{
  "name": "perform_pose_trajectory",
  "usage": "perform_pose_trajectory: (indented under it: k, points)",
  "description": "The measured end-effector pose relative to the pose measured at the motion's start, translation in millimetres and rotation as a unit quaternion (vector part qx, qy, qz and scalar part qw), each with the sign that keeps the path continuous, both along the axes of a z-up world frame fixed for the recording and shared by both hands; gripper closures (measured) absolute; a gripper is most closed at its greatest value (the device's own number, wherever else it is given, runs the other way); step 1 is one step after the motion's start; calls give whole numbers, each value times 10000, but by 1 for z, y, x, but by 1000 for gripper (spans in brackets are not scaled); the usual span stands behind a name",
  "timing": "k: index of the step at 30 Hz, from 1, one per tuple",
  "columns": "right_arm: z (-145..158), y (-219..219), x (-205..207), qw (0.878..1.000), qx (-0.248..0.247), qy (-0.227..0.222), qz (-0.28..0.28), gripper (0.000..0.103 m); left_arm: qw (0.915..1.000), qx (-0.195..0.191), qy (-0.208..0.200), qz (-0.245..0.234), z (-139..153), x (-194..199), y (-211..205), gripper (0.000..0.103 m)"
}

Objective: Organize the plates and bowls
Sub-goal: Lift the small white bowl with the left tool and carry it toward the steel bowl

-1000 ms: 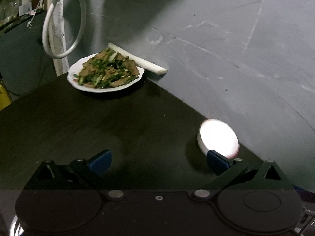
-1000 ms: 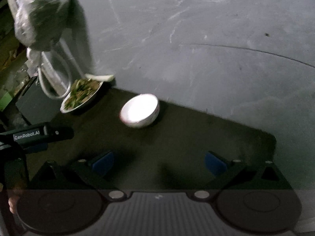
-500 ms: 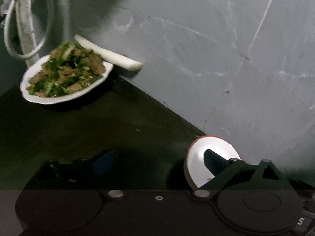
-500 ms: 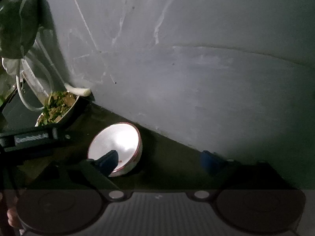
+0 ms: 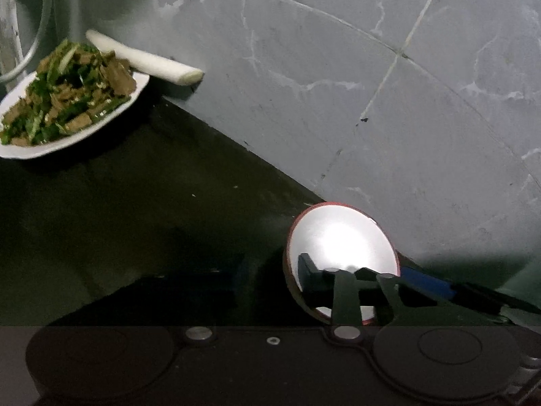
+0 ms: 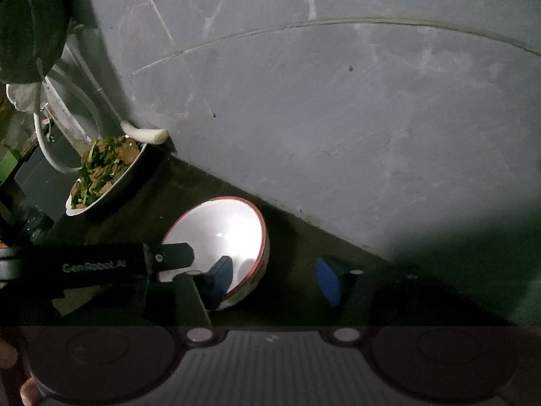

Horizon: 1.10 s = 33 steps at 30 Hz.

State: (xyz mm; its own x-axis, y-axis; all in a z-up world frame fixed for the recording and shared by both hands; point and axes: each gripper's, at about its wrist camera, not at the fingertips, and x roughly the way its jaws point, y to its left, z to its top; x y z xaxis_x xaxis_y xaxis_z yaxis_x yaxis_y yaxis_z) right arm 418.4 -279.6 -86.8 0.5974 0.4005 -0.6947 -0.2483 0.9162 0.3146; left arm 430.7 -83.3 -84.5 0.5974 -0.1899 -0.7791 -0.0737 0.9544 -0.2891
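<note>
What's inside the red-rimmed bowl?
The white bowl looks empty of food; fingers from both grippers dip into it, one blue pad inside. The bottom beneath them is hidden.

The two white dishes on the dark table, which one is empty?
The red-rimmed bowl between the right gripper fingers; the plate by the wall holds stir-fried greens and meat.

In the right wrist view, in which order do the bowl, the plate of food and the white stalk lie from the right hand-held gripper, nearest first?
1. Bowl: at the right hand-held gripper, whose left finger is inside it.
2. Plate of food: farther back, to the left.
3. White stalk: just behind the plate, against the wall.
</note>
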Motion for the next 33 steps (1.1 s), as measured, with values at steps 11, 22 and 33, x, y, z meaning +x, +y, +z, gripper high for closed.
perform_pose_trajectory:
  k: [11, 22, 33]
  points:
    - [2, 4, 3, 9993, 243, 133, 261, 76, 9998, -171, -85, -85, 2, -4, 0, 93]
    - [12, 0, -19, 9995, 218, 77, 232, 85, 9994, -266, -209, -19, 18, -36, -5, 96]
    - [45, -18, -78, 9991, 367, -131, 174, 85, 9983, -237, -528, -99, 62, -102, -13, 96]
